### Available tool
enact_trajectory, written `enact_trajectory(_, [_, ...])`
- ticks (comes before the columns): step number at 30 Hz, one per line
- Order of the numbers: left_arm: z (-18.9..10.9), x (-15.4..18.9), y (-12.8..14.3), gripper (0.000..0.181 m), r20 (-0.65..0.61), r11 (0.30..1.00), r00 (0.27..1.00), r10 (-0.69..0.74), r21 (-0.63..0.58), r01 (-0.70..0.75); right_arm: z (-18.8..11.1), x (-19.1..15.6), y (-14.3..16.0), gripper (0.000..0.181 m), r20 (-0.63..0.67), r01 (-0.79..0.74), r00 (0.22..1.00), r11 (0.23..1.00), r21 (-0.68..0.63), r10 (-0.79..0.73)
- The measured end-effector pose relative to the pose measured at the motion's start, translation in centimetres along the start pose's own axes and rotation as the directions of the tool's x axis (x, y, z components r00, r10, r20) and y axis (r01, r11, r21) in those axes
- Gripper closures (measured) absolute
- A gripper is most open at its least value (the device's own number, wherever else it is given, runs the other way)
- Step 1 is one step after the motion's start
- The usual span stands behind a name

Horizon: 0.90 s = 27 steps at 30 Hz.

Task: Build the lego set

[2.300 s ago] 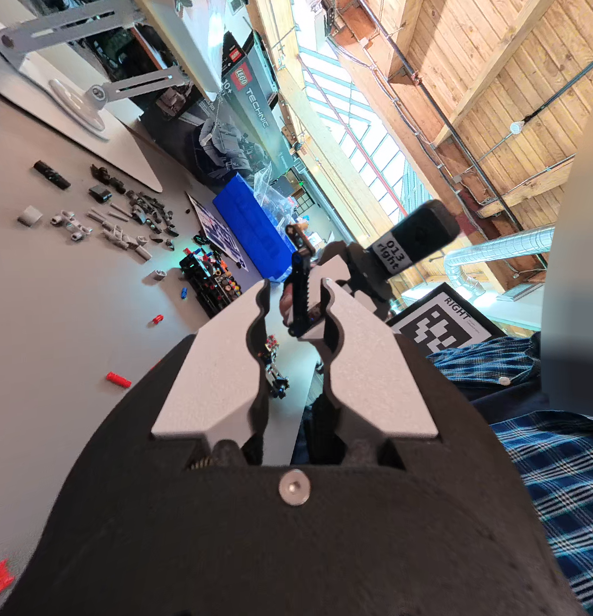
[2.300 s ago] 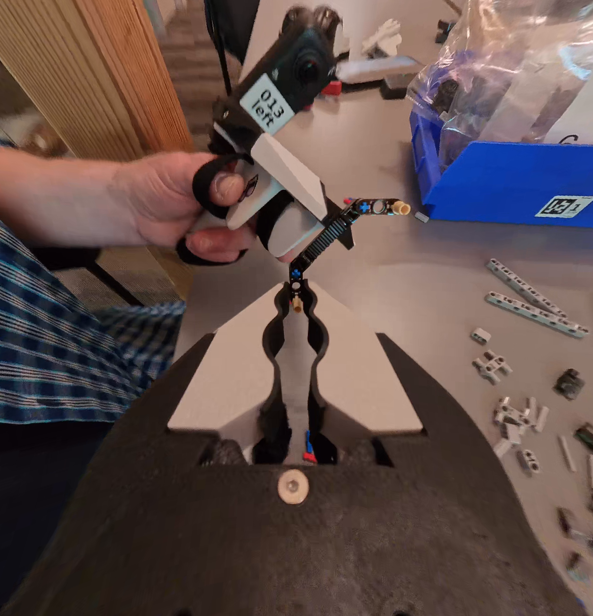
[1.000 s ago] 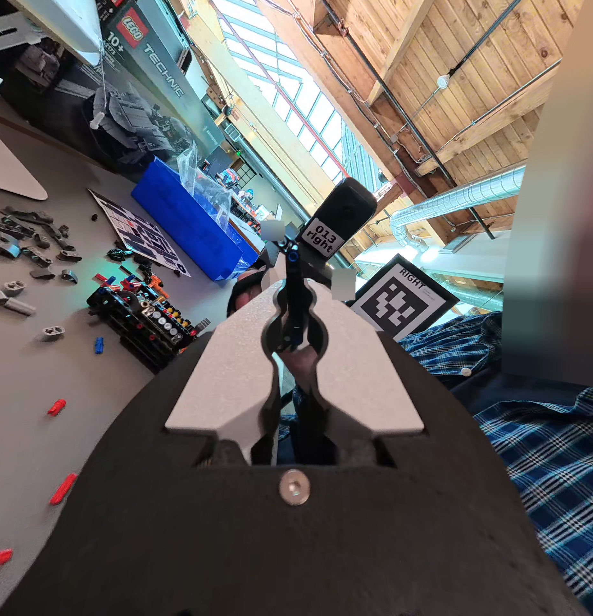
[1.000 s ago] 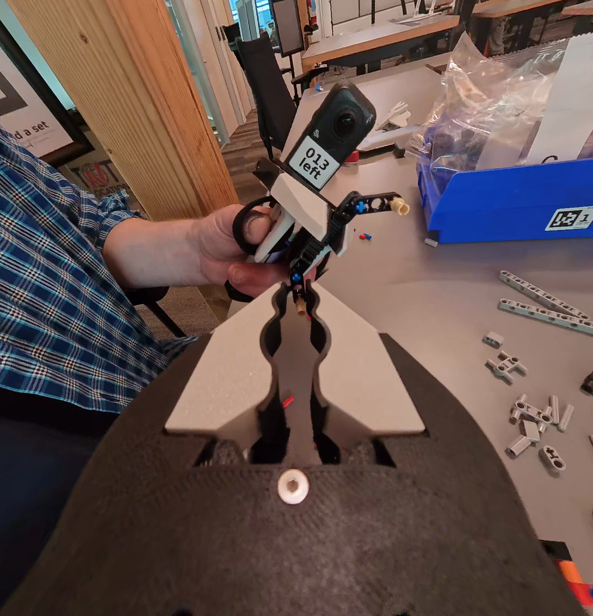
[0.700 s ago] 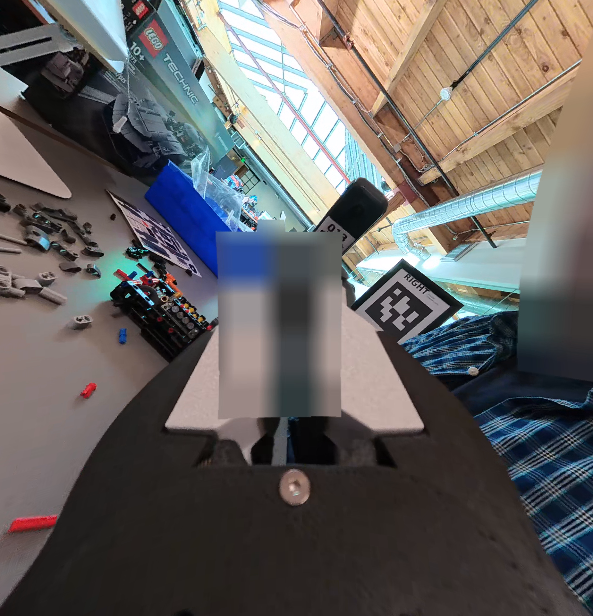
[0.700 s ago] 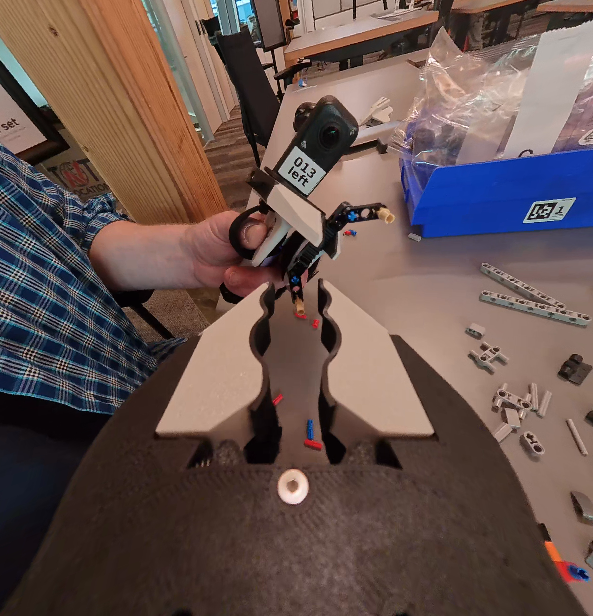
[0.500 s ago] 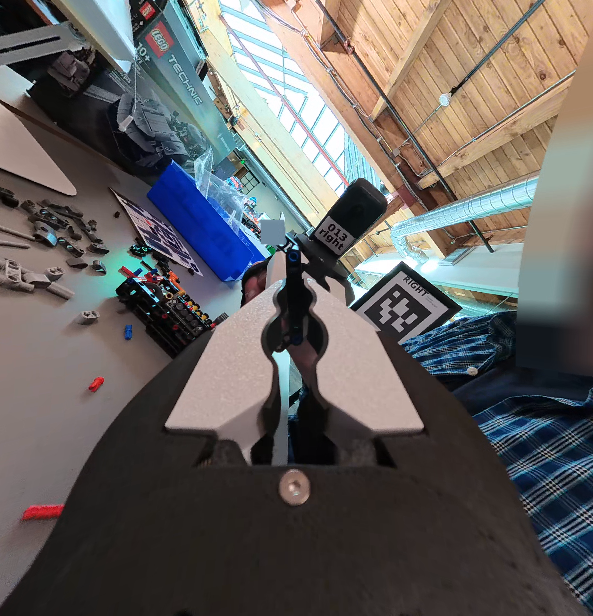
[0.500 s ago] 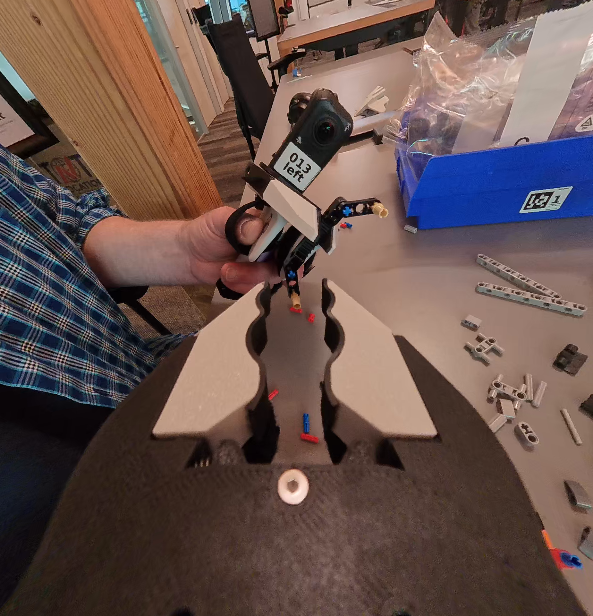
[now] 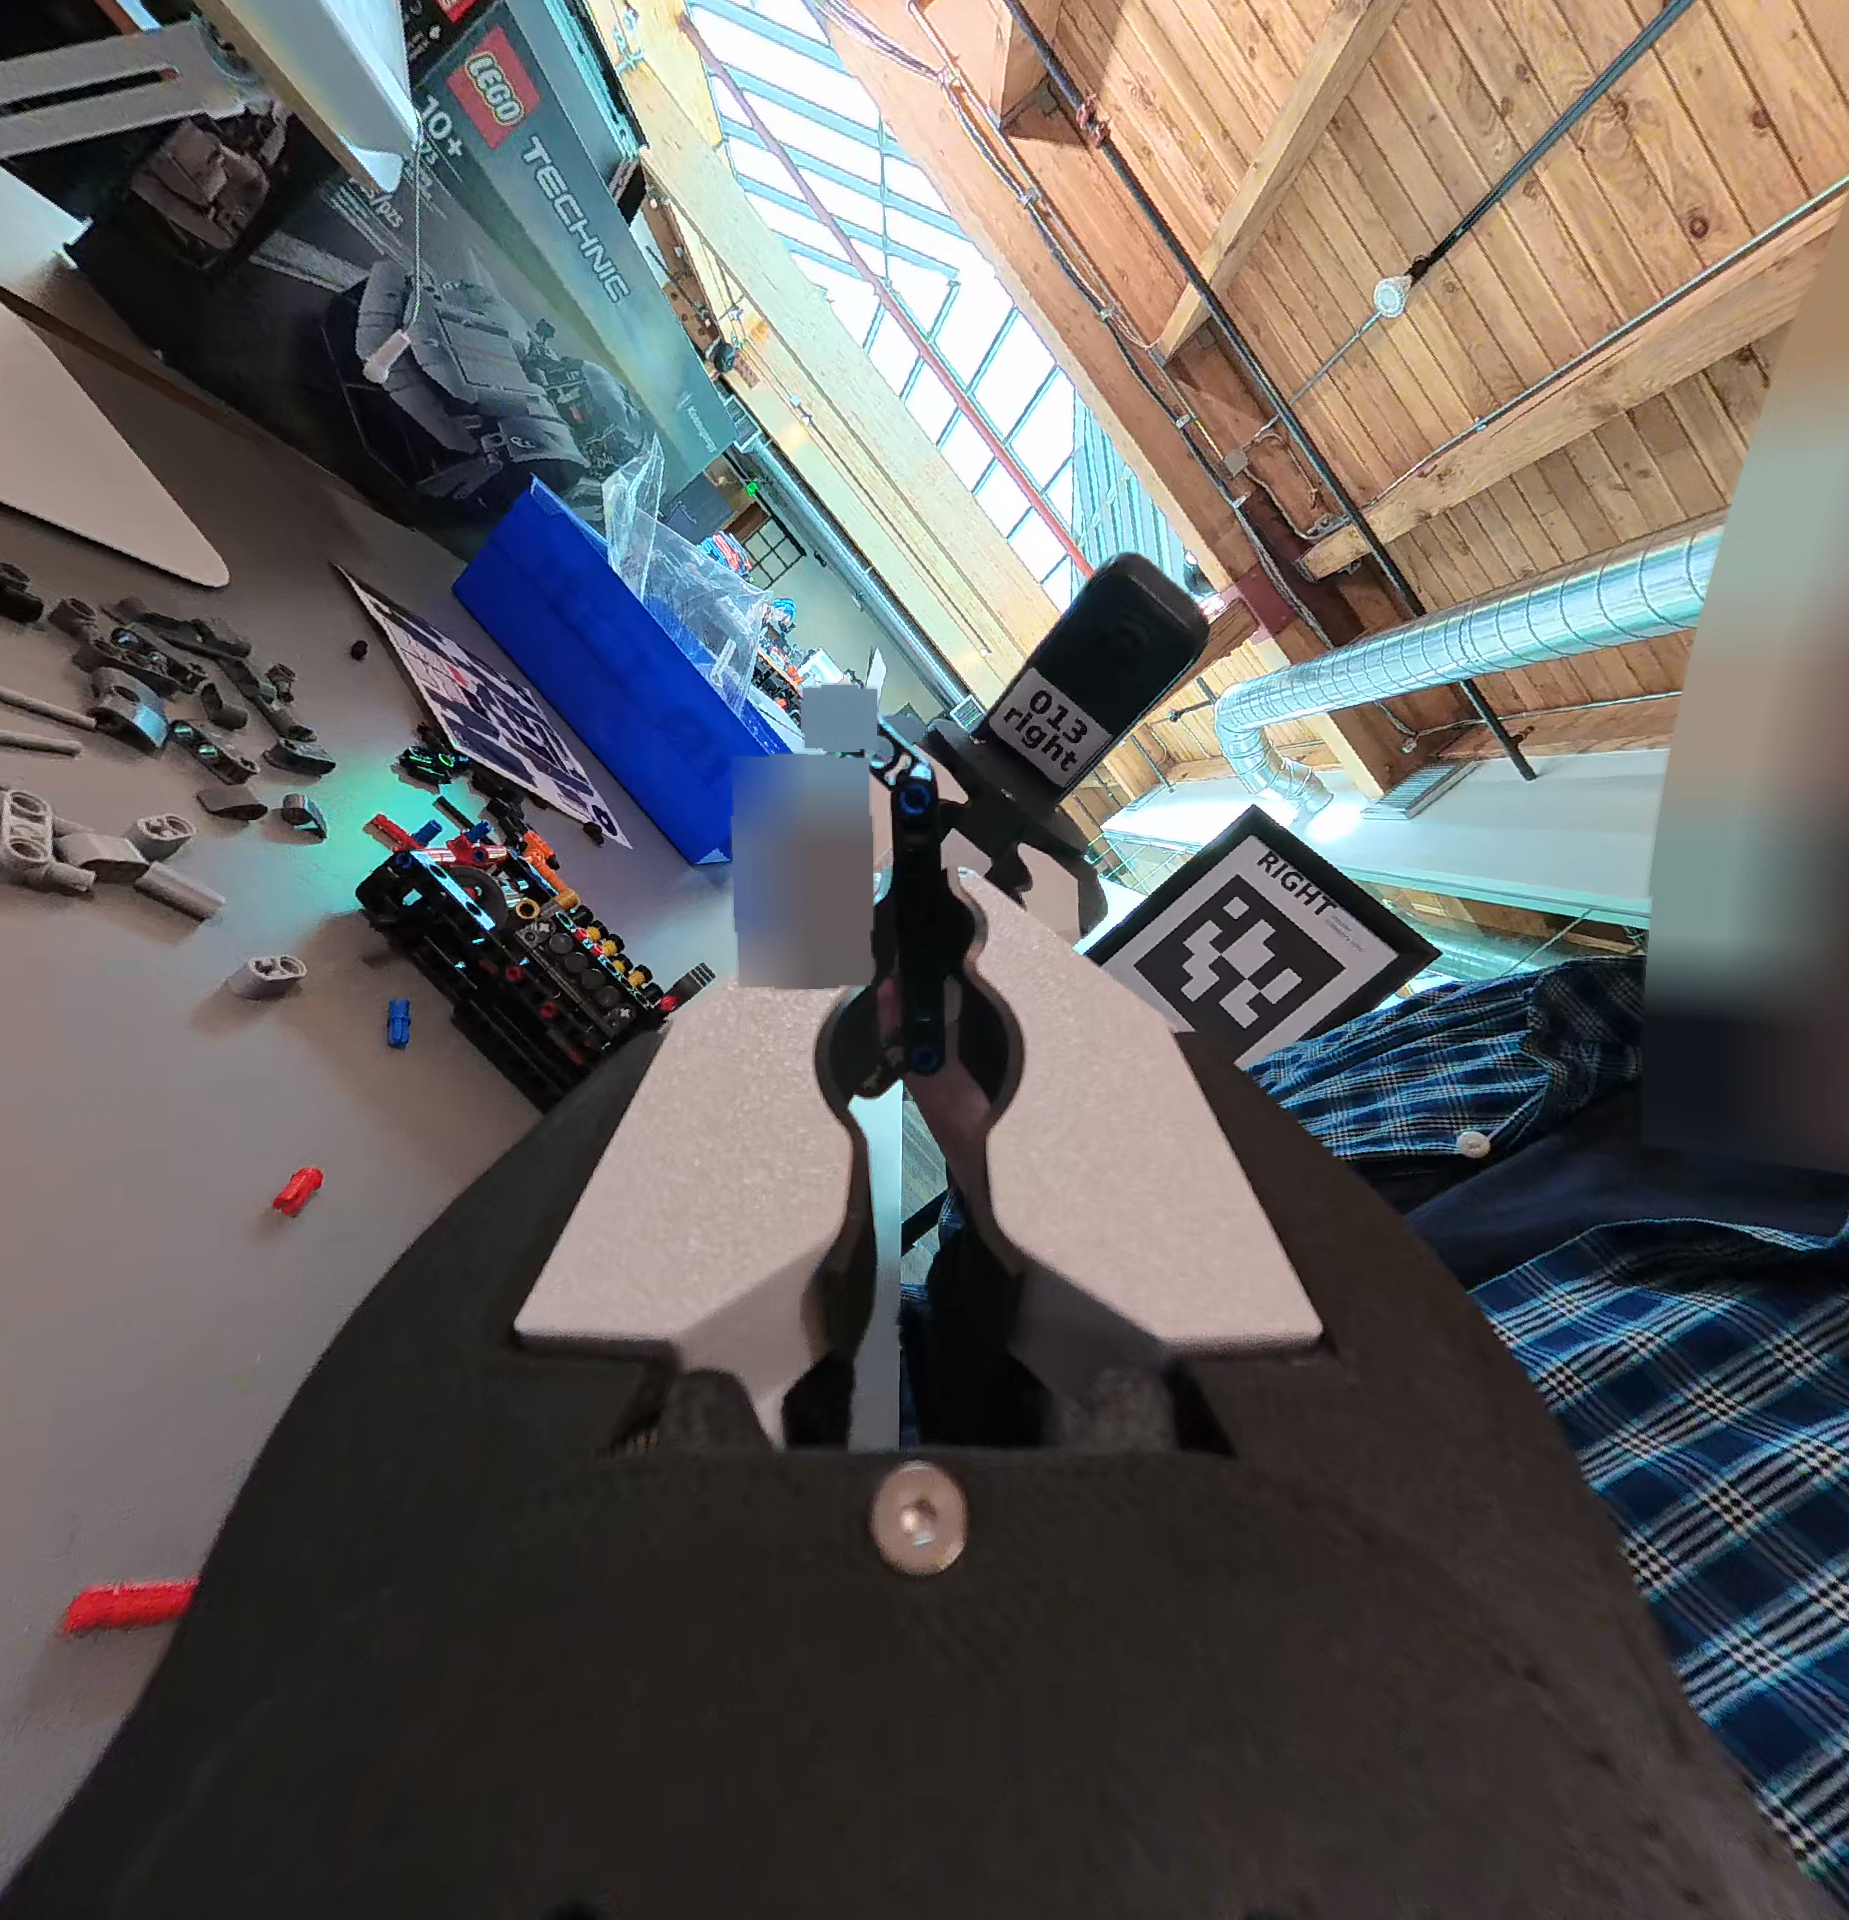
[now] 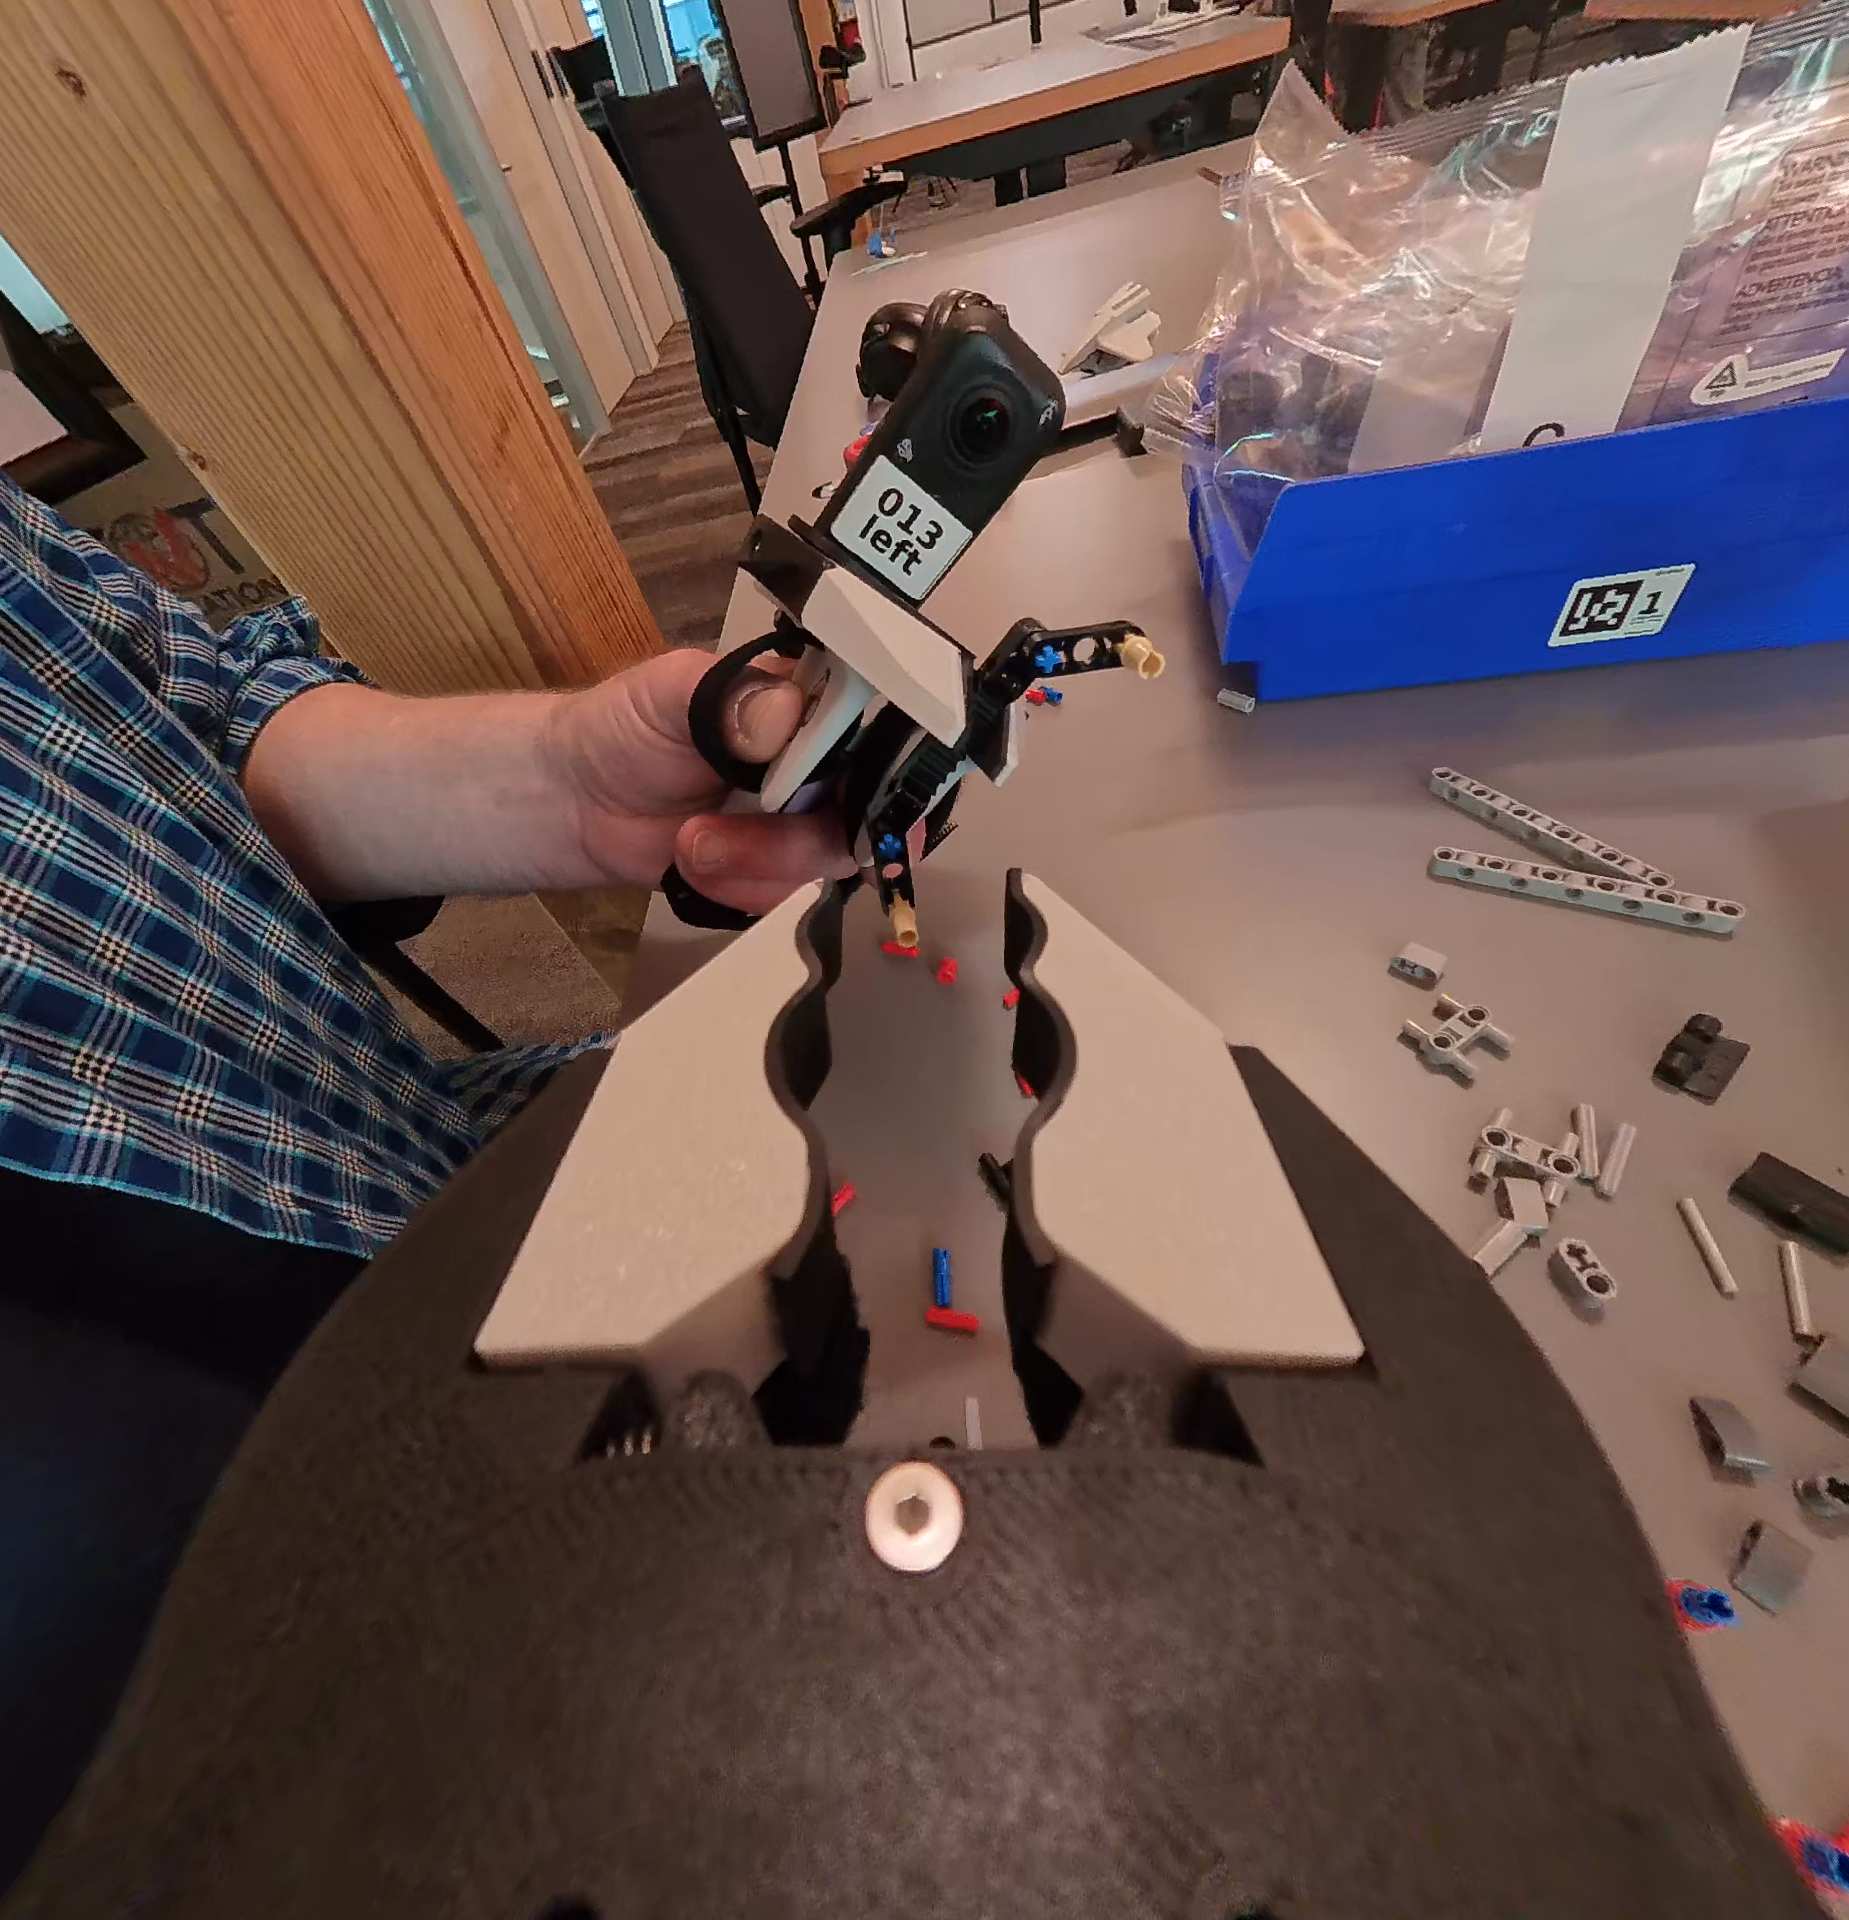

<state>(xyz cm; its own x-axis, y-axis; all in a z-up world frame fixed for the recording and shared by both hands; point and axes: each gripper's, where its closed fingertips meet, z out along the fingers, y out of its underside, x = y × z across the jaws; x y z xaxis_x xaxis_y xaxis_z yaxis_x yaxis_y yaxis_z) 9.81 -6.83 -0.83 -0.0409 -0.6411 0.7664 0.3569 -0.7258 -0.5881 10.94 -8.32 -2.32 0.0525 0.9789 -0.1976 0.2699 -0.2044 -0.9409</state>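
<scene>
Table [image 10: 1315, 831] carries a blue bin [image 10: 1522, 540] toward its far edge and loose grey beams [image 10: 1585, 883] nearer. Left gripper [image 9: 915, 956], raised off the table's left edge, is clamped on a black bent assembly [image 10: 941, 764]. Right gripper [image 10: 915, 914] gapes wide, empty. Assembly looks light, stiff and thin; its tan pins [image 10: 904, 920] could pop, so grip the beam's flat sides.

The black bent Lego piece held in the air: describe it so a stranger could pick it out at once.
Start at the blue bin on the grey table, then look left to the left gripper raised above the table. Clamped in it is the black bent assembly: unlike the loose grey beams lying flat, it has blue pins and tan pegs at both ends.
</scene>
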Motion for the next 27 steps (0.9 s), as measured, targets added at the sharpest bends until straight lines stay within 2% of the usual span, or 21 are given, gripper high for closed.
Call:
enact_trajectory(14, [0.8,0.0,0.9,0.174,-0.016,0.999,1.000,-0.019,-0.038,0.018,-1.7,0.2,0.1,0.152,-0.043,-0.016,0.999,1.000,0.026,0.017])
enact_trajectory(21, [1.6,0.3,1.8,0.174,-0.037,0.997,0.999,-0.010,-0.083,0.007,-3.3,1.8,-1.4,0.164,-0.203,0.065,0.977,0.997,0.032,-0.058])
enact_trajectory(27, [2.5,1.0,2.8,0.174,-0.051,0.988,0.998,0.042,-0.144,-0.049,-3.1,2.4,-2.6,0.167,-0.257,0.112,0.960,0.994,-0.003,-0.109])
